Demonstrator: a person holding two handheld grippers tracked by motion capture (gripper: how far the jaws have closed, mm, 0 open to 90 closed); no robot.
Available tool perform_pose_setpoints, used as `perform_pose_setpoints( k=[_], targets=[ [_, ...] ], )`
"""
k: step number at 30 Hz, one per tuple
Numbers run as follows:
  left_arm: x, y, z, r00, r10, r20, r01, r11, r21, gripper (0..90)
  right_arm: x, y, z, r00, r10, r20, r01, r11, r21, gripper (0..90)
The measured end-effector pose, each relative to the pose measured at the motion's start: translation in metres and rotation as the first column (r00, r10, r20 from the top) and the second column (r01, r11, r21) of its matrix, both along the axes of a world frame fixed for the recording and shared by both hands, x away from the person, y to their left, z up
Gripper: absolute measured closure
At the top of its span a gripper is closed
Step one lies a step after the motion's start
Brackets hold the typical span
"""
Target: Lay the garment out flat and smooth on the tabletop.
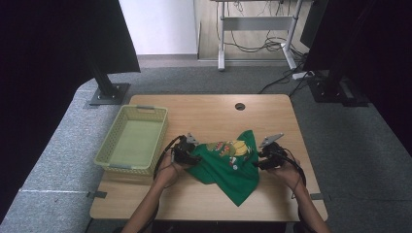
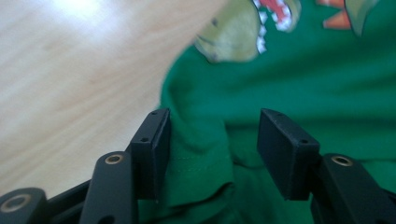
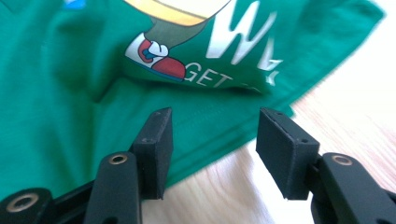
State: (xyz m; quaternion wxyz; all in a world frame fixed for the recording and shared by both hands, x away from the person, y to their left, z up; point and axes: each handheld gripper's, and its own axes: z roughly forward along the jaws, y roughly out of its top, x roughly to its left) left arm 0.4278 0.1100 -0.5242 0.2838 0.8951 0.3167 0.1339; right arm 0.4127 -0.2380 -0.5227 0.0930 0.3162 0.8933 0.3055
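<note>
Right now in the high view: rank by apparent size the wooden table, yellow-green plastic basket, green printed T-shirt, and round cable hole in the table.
1. Wooden table
2. Yellow-green plastic basket and green printed T-shirt: too alike to rank
3. Round cable hole
</note>
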Motion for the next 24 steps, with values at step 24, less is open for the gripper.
perform_pose_setpoints(
  k=[24],
  targets=[
    [-0.005, 0.01, 0.007, 0.9965, 0.076, -0.035, -0.077, 0.9969, -0.017, 36.5, -0.004, -0.015, 0.005, 0.999, -0.043, 0.014, 0.043, 0.9991, -0.006, 38.2]
  ],
)
